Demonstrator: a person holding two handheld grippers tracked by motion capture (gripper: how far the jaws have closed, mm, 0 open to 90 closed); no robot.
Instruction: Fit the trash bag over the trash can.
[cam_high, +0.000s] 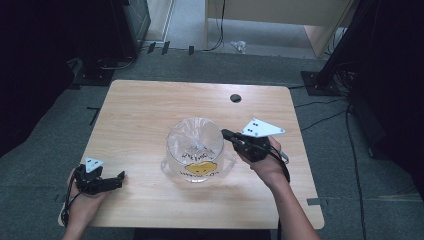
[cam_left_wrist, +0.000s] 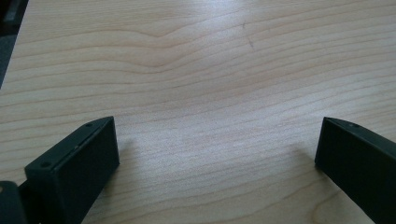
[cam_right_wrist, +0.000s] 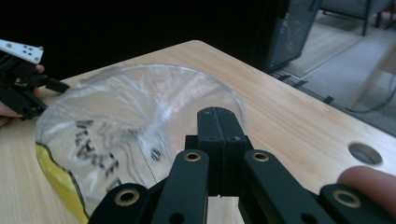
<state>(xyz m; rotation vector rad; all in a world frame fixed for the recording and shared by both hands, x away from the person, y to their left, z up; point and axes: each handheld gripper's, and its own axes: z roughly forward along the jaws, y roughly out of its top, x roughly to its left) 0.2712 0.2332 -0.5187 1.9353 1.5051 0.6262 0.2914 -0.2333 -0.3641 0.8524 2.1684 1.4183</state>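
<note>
A clear plastic bag with black lettering and a yellow print stands with its mouth open at the middle of the wooden table. My right gripper reaches in from the right, and its jaws are pressed together at the bag's right rim. In the right gripper view the shut jaws meet the edge of the bag, pinching the thin film. My left gripper rests at the table's front left corner, well clear of the bag. Its jaws stand wide apart over bare wood.
A round cable hole lies in the tabletop behind the bag. Beyond the table are grey carpet, cables, black stands and a pale wooden desk. Bare wood stretches around the bag on all sides.
</note>
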